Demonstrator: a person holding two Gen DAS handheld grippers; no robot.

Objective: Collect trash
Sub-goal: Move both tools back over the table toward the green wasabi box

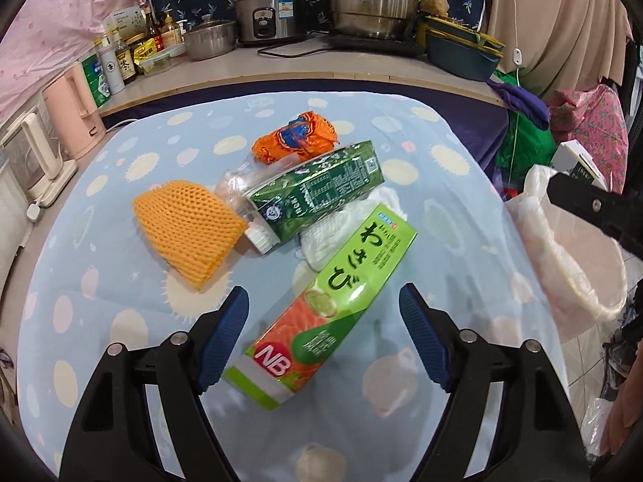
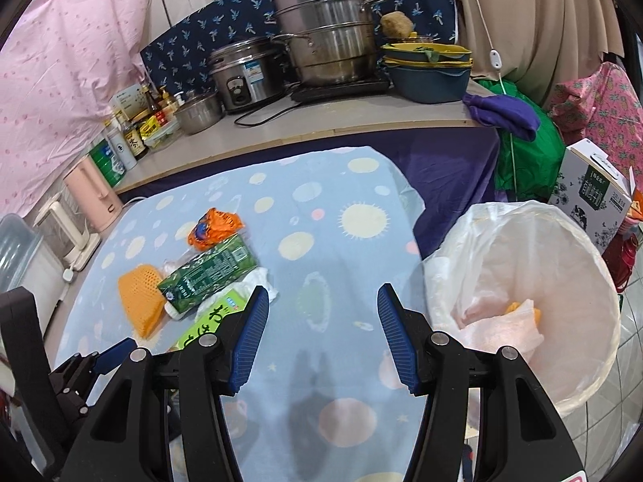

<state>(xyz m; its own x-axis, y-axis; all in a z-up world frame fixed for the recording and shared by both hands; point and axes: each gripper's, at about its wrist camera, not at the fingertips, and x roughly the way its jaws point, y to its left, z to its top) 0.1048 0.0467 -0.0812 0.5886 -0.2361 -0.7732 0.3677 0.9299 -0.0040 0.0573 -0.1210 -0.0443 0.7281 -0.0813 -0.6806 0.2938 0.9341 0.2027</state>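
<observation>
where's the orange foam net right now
In the left wrist view the orange foam net lies on the blue blanket, at the left end of the trash pile, touching the clear plastic bottle beside the dark green carton.

- The left hand-held gripper [image 1: 323,335] has its jaws apart over a light green box [image 1: 321,313], not pressing it.
- Beyond lie a dark green carton [image 1: 321,188], an orange foam net [image 1: 189,225] and an orange wrapper [image 1: 297,136].
- A lined bin [image 1: 578,249] stands at the right.
</observation>
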